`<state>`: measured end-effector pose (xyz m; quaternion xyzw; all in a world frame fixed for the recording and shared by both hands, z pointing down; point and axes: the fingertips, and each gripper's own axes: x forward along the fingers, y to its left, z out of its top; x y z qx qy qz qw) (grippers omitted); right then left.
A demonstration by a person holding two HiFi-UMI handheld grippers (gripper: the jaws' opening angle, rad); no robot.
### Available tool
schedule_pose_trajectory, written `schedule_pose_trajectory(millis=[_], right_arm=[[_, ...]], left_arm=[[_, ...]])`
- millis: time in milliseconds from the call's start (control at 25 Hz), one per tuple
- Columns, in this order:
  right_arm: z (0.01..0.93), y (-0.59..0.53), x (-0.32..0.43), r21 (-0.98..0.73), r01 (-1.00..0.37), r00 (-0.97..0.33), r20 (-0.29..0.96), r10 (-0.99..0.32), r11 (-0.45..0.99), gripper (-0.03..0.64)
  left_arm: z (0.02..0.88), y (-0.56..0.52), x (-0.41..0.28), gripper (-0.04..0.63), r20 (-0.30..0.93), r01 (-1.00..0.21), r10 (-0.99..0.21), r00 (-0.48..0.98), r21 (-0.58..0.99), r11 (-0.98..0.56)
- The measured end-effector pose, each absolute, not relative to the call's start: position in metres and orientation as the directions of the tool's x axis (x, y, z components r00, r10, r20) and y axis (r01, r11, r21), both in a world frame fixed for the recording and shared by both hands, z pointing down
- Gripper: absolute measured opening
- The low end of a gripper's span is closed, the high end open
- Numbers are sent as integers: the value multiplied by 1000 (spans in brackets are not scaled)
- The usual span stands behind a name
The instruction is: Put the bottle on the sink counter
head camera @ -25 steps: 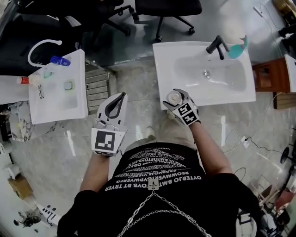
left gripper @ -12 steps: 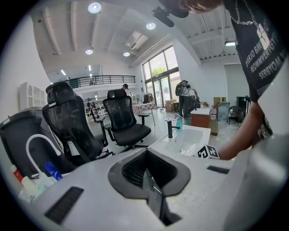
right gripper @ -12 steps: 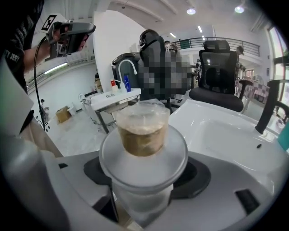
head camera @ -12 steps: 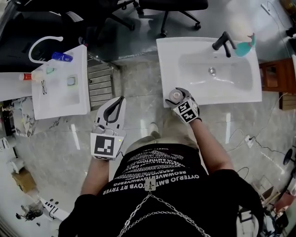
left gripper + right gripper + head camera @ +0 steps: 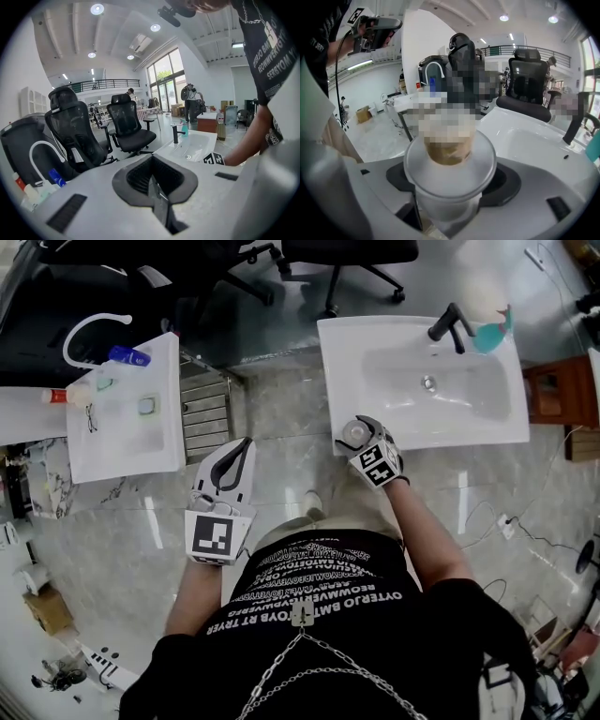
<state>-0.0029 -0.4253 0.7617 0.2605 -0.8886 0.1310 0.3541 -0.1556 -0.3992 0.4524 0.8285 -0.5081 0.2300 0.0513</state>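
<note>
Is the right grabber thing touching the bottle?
Touching. The right gripper view shows the right gripper with its jaws pressed against both sides of the bottle, which stands between them with no gap.

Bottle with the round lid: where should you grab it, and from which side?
Grip the bottle round its body, just under the cap, coming in from the side. It stands upright, and the cap looks wider than the body, so the jaws would likely catch under that rim. The right gripper holds it just so, jaws shut on the body.
</note>
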Motion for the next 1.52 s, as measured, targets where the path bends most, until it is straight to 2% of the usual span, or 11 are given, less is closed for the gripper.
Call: schedule_pose_trajectory(millis=[360,520,560,640,720,1120,1520], right_arm=[[723,-413,31,-34,-629,-592,669,-450,776,374],[666,-402,65,-37,-704,-595,576,-561,709,373],[646,-399,74,-39,-729,-591,538,-601,683,344],[602,-396,92,-12,-784,-556,458,-693,621,202],[562,-390,107,37,-823,-506,408,-760,567,-3],[414,-328,124,171,-891,-360,293,-885,420,-3],[401,-280,116,178,-883,-370,303,-878,433,-3]], left_arm=[[433,-382,-168,5,382,-875,-841,384,-141,-464],[424,-373,-167,6,348,-867,-845,407,-143,-477],[421,-370,-165,5,339,-864,-844,416,-143,-483],[415,-365,-161,6,318,-855,-842,436,-144,-498],[406,-360,-157,6,295,-846,-839,458,-144,-513],[380,-315,-143,6,215,-791,-796,566,-130,-598],[386,-285,-121,6,205,-753,-758,620,-117,-648]])
